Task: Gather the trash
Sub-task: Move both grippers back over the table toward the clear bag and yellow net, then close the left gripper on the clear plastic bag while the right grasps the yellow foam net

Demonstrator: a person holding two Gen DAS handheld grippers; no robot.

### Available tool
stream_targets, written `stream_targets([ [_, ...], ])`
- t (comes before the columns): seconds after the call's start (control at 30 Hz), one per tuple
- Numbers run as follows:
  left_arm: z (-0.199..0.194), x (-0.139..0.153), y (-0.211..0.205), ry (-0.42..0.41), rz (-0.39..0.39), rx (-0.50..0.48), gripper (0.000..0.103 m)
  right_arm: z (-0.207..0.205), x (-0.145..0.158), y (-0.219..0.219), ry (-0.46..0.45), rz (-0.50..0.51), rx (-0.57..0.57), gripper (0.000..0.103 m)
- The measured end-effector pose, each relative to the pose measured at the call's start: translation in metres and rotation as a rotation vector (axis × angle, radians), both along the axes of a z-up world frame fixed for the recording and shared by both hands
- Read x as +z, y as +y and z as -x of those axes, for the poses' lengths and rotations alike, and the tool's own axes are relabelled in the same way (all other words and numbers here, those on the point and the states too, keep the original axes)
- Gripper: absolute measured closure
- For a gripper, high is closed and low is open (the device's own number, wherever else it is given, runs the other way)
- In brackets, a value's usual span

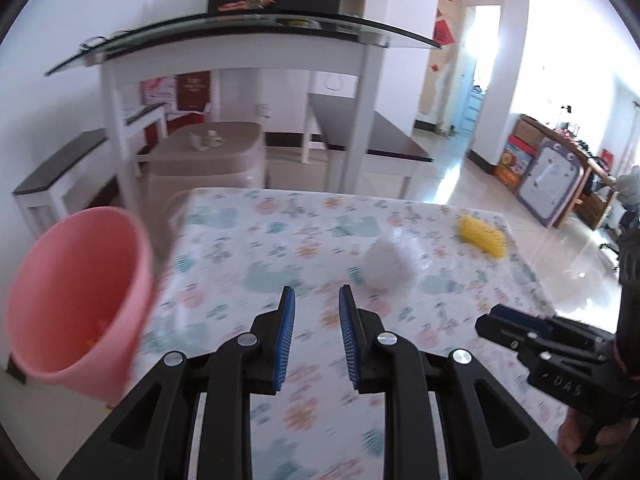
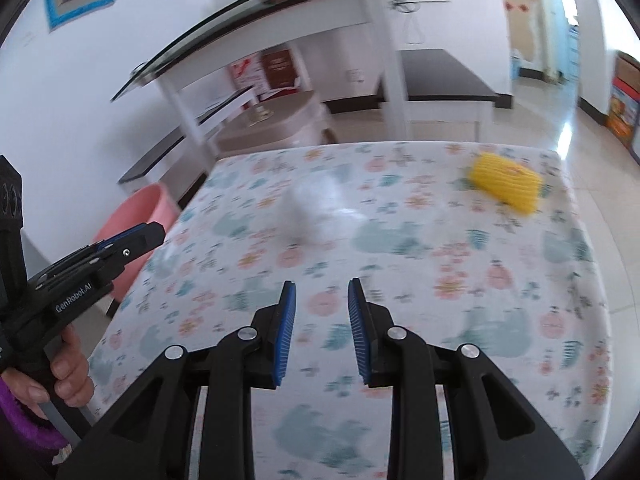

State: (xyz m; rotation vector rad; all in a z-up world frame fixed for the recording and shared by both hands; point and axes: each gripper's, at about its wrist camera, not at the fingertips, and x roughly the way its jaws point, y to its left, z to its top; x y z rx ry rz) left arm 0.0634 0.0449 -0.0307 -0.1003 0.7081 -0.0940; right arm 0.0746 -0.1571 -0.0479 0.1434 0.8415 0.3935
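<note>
A crumpled clear plastic bag (image 1: 386, 264) lies mid-table on the floral tablecloth (image 1: 280, 248); it also shows blurred in the right wrist view (image 2: 320, 212). A yellow corn cob (image 1: 482, 237) lies near the far right corner, also in the right wrist view (image 2: 506, 184). A pink bin (image 1: 80, 300) stands off the table's left edge, with something orange inside; it shows in the right wrist view too (image 2: 140, 216). My left gripper (image 1: 317, 296) is open and empty, short of the bag. My right gripper (image 2: 322, 290) is open and empty over the table.
A white glass-topped table (image 1: 240, 40) stands behind, with dark benches (image 1: 368, 136) and a beige stool (image 1: 212, 156) under it. Tiled floor (image 1: 520, 220) lies to the right of the table. The other gripper appears at each view's edge (image 1: 532, 344) (image 2: 100, 260).
</note>
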Motion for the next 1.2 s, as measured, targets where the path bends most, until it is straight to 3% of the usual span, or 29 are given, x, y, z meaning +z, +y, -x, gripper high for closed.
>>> stream_targets([
  [0.33, -0.061, -0.005, -0.053, 0.026, 0.038, -0.089, 0.081, -0.012, -0.009, -0.044, 0.018, -0.009, -0.101, 0.076],
  [0.63, -0.104, -0.036, -0.071, 0.085, 0.023, -0.063, 0.081, -0.027, -0.013, -0.063, 0.02, -0.005, -0.144, 0.076],
  [0.77, -0.106, -0.047, -0.069, 0.081, 0.007, -0.063, 0.08, -0.036, -0.01, -0.072, 0.002, 0.021, -0.163, 0.076],
  [0.9, -0.103, -0.054, -0.069, 0.063, 0.003, -0.07, 0.073, -0.05, -0.005, -0.084, -0.017, 0.031, -0.201, 0.076],
  [0.93, -0.102, -0.056, -0.069, 0.062, -0.004, -0.068, 0.06, -0.053, -0.005, -0.088, -0.022, 0.033, -0.211, 0.076],
  [1.0, -0.104, -0.06, -0.065, 0.087, 0.012, -0.056, 0.05, -0.062, -0.004, -0.096, -0.025, 0.041, -0.234, 0.076],
  [1.2, -0.103, -0.062, -0.055, 0.1, 0.081, -0.052, 0.052, -0.09, -0.009, -0.119, -0.002, 0.042, -0.296, 0.076],
])
